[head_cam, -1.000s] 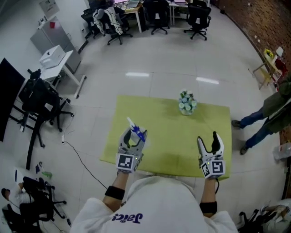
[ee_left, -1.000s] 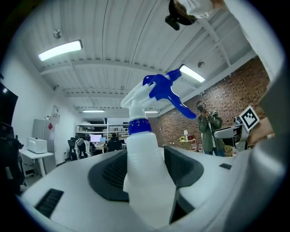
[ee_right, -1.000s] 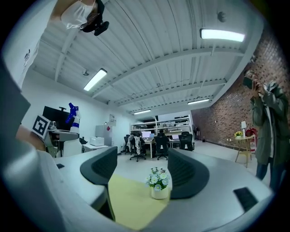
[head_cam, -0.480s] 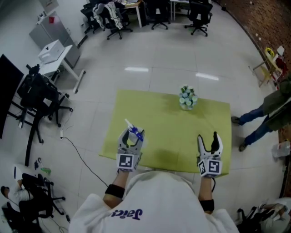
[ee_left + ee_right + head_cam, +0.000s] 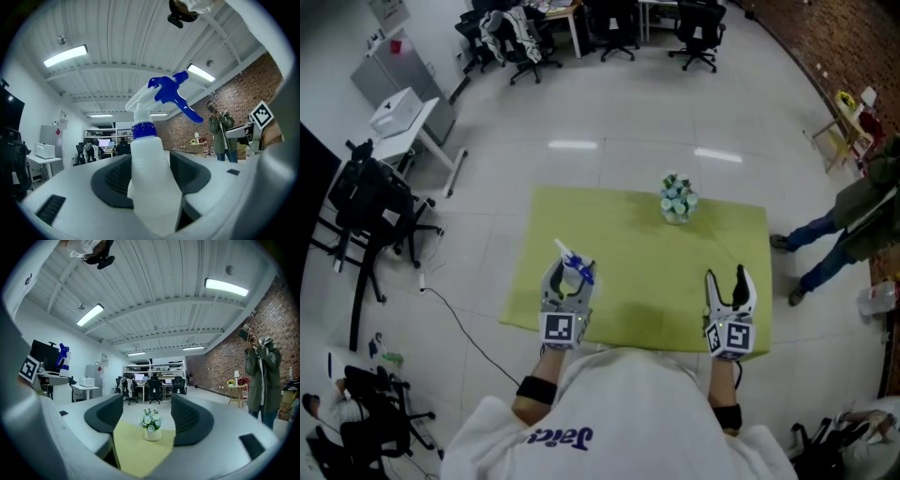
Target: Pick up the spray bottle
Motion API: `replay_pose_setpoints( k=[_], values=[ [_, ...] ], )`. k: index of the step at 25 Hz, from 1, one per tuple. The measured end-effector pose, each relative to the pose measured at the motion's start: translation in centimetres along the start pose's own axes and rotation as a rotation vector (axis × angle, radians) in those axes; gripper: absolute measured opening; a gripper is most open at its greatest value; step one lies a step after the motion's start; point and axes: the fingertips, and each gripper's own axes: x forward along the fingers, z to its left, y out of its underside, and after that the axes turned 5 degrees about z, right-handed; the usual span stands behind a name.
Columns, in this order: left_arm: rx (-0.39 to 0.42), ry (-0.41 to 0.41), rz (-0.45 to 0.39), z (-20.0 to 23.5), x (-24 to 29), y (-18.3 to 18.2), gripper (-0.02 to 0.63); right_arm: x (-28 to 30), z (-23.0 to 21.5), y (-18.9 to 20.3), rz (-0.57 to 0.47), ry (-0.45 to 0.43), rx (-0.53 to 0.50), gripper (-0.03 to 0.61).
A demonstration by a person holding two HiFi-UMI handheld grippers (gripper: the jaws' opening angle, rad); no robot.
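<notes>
A white spray bottle [image 5: 150, 183] with a blue trigger head stands upright between the dark pads of my left gripper [image 5: 151, 178], which is shut on its body. From the head view the bottle [image 5: 573, 269] pokes up out of the left gripper [image 5: 565, 283] over the left part of the yellow-green table [image 5: 637, 281]. My right gripper [image 5: 731, 292] hovers over the table's near right corner, open, with nothing between its fingers. Looking along the right gripper [image 5: 147, 420], the gap between the jaws frames only the table beyond.
A small white pot of pale flowers [image 5: 677, 200] stands near the table's far edge, also seen as the flower pot [image 5: 151, 423] ahead of the right gripper. A person in a green jacket [image 5: 853, 225] stands to the right of the table. Office chairs and desks [image 5: 609, 28] fill the far floor.
Both grippers stay in place over the table, the left still holding the bottle. The head view has drifted slightly, shifting the scene up and left.
</notes>
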Motion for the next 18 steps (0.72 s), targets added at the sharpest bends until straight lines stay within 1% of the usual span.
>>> replay_pose_setpoints(
  k=[6, 9, 12, 18],
  values=[
    [0.021, 0.006, 0.020, 0.3, -0.2, -1.0, 0.252, -0.1, 0.4, -1.9, -0.013, -0.018, -0.006, 0.331],
    [0.024, -0.011, 0.029, 0.8, -0.3, -1.5, 0.252, -0.1, 0.5, -2.5, -0.005, -0.025, -0.007, 0.331],
    [0.050, -0.031, 0.056, 0.9, -0.4, -1.6, 0.250, -0.4, 0.3, -2.5, -0.004, -0.024, -0.005, 0.333],
    [0.049, -0.019, 0.033, 0.7, -0.5, -2.5, 0.252, -0.7, 0.6, -2.5, 0.009, -0.036, 0.017, 0.331]
  ],
)
